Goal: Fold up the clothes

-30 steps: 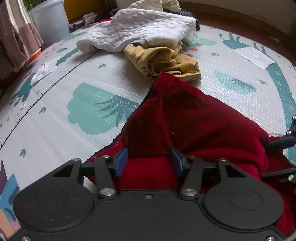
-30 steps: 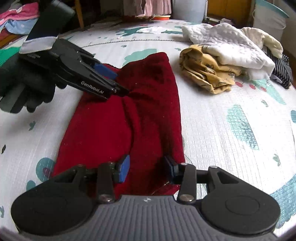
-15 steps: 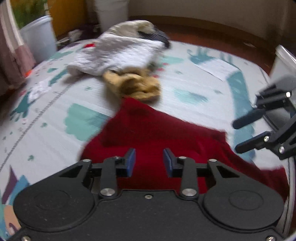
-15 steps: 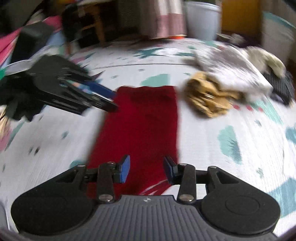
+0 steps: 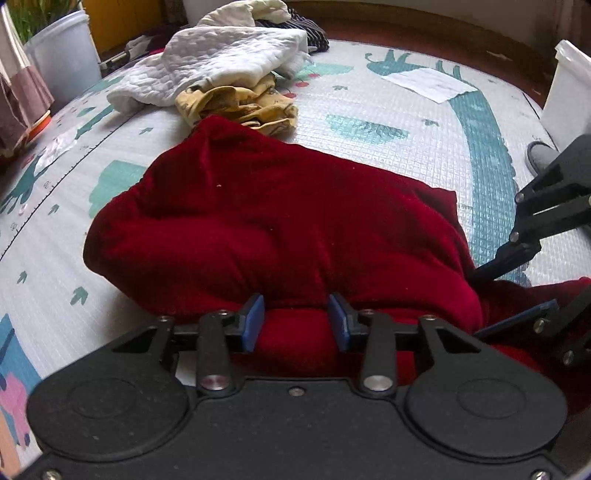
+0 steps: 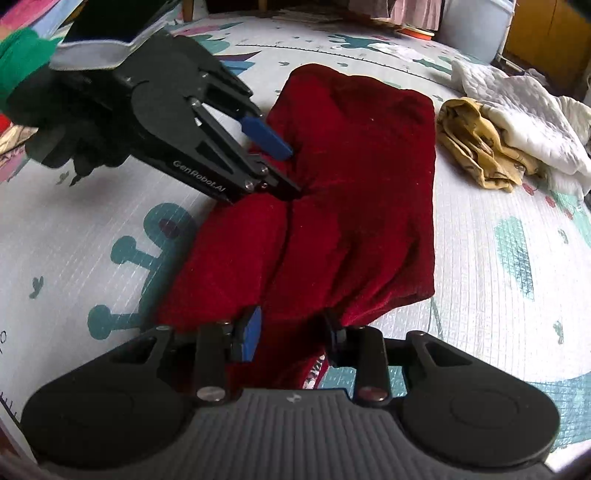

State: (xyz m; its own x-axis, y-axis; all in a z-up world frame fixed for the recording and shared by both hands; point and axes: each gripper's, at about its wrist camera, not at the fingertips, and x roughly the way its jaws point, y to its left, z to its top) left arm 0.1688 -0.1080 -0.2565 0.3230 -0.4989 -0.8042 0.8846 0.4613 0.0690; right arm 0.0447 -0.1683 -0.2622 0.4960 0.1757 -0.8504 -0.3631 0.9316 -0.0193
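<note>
The left gripper [image 5: 296, 320] has its blue-padded fingers parted, with a thick roll of the dark red velvet garment [image 5: 280, 225] bulging between them; the pads sit against the cloth on both sides, but whether they truly pinch it cannot be told. In the right wrist view the same tool [image 6: 286, 168] reaches in from the left, held by a hand in a dark glove [image 6: 62, 122], its tips sunk into a crease of the red fabric. The right gripper [image 6: 291, 330] also stands apart, its two fingers straddling the near hem of the garment, cloth bunched between them and touching both.

The red garment lies in a long folded strip on a foam play mat [image 5: 388, 147], pale grey with teal dinosaur and plant prints and a printed ruler line along one edge. Just beyond the far end of the garment sits a crumpled mustard-yellow cloth [image 5: 240, 107], and against it a heap of white quilted fabric [image 5: 221, 62] with a dark striped piece [image 5: 306, 31] behind. A sheet of white paper [image 5: 428, 83] lies flat on the mat further right.

Around the mat: a pale plastic bucket [image 5: 61, 62] at the far left with green leaves above it, a white container [image 5: 569, 96] at the right edge, yellow-orange furniture behind, and brown wooden floor beyond the mat. A grey slipper toe [image 5: 539, 158] shows near the white container.
</note>
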